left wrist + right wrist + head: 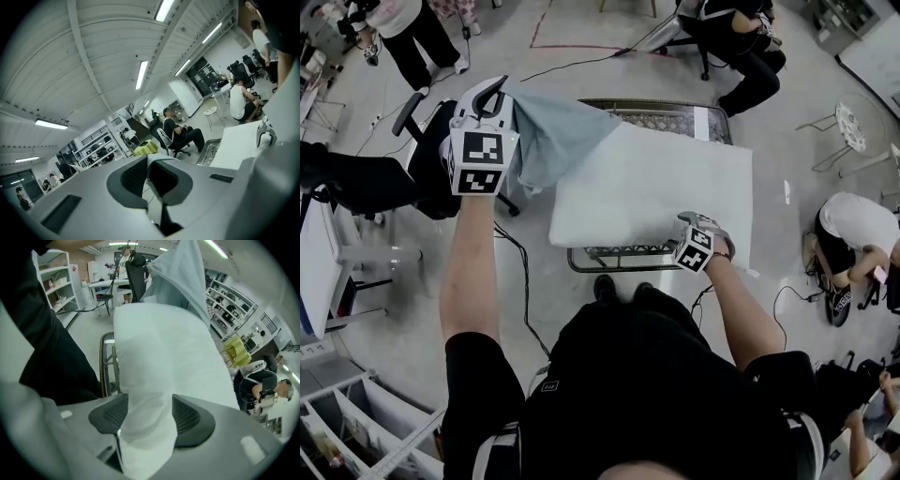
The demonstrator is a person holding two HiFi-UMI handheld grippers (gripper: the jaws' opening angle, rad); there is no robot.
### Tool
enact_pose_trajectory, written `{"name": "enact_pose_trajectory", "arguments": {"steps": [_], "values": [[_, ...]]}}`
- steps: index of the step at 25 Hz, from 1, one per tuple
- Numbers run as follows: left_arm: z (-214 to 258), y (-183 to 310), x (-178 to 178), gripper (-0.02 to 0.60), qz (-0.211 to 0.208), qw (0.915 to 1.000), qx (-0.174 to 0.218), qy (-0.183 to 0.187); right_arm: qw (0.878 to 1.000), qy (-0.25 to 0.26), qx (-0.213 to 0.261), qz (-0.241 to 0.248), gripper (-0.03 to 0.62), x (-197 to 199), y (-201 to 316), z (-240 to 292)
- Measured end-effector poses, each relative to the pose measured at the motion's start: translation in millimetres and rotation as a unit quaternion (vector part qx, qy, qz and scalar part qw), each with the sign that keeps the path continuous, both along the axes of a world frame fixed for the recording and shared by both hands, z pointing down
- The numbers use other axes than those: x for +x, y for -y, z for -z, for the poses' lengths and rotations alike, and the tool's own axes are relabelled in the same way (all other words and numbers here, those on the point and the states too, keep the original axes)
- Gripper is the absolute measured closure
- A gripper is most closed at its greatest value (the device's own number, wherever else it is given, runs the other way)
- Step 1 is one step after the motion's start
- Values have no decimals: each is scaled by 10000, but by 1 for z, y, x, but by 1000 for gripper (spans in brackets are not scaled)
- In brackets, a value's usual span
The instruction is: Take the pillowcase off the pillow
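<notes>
Left claw (148,164): pinched tight on the pillowcase (553,136) edge, raised far-left of the pillow (666,183).
Right claw (145,418): clamped on the pillow, near edge.

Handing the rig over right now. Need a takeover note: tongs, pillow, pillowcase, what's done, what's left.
Left tongs: shut on the blue-grey fabric pillowcase, held up and out to the left.
Right tongs: shut on the near edge of the white rectangular pillow, which lies on the metal mesh rack.
Done: most of the pillow is bare.
Left: the pillowcase seems to hang at the pillow's far-left corner. Probably pull it clear with the right clamp holding.
</notes>
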State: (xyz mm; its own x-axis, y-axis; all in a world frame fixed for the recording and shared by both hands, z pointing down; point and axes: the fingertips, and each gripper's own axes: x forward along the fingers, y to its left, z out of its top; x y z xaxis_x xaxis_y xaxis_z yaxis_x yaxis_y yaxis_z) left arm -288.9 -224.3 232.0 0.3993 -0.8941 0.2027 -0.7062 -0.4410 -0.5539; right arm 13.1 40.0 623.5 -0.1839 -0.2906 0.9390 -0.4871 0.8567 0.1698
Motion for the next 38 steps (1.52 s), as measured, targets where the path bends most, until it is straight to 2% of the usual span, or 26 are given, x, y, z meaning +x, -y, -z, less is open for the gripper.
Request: {"name": "enact_pose_trajectory", "arguments": {"steps": [3,7,11,14,16,18,21,23,30,34,38], "values": [[30,-2,11,574,-29,9997,151,-171,9978,476,325,-328,301,10,10,26],[67,-17,60,574,-304,9985,439,-153,9917,970,544,-653,303,31,25,54],[111,-33,107,574,-540,9946,732,-493,9887,1196,672,-597,303,46,31,66],[149,-53,141,574,-871,9877,978,-854,9845,1448,818,-556,304,51,33,79],[169,-64,170,574,-1162,9833,991,-992,9804,1645,940,-544,304,56,35,91],[177,-71,202,574,-1372,9815,926,-958,9753,1853,1062,-556,306,62,38,104],[174,-83,248,574,-1639,9783,784,-998,9596,2344,1354,-766,316,76,46,129],[164,-94,277,574,-1850,9743,646,-1113,9474,2604,1592,-962,355,91,49,145],[105,-123,353,572,-2361,9598,-55,-1520,9238,2946,2007,-1397,356,147,47,181],[62,-126,376,572,-2401,9562,-484,-1604,9042,3200,2280,-1675,365,173,50,207],[18,-126,378,572,-2303,9542,-832,-1717,8954,3227,2479,-1808,367,186,50,224]]}}
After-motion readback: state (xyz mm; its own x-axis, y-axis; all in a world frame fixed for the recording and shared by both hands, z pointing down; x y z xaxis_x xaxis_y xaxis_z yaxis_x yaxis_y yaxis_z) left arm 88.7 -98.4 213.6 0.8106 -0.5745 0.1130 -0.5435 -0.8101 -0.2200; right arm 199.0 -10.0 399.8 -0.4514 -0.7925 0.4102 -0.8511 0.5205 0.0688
